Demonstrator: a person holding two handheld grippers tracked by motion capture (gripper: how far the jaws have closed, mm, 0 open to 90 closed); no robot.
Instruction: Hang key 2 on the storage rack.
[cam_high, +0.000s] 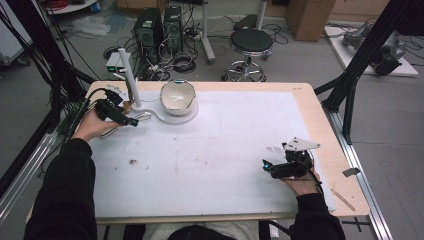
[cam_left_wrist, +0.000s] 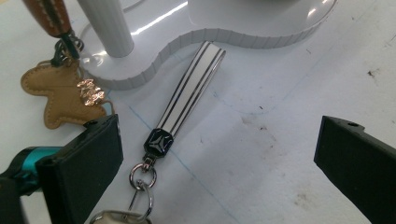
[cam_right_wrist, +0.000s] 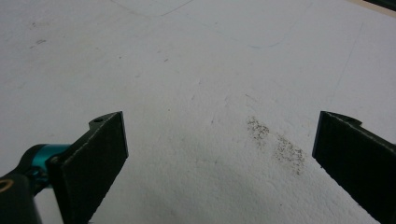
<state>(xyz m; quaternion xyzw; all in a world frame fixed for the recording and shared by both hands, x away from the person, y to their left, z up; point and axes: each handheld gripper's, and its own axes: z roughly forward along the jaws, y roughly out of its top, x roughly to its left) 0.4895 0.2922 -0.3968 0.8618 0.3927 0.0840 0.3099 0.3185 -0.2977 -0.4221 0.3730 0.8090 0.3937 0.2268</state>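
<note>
Left gripper view shows the left gripper (cam_left_wrist: 215, 163) spread wide around the striped key strap (cam_left_wrist: 187, 91) at frame centre; lower squarely, then close across the strap.

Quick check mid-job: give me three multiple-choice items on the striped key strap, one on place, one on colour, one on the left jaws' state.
1. Where does the striped key strap lie?
A. in the bowl
B. on the mat beside the white stand base
C. hanging on the post

2. What colour is the bear charm?
A. tan
B. blue
C. green

3. How do the left gripper jaws stand?
A. shut on the strap
B. open, around the strap's clasp end
C. shut, empty

Key: B, its tip meets the base's ribbed edge; A, tan leather; B, a wide gap shows between the jaws.
</note>
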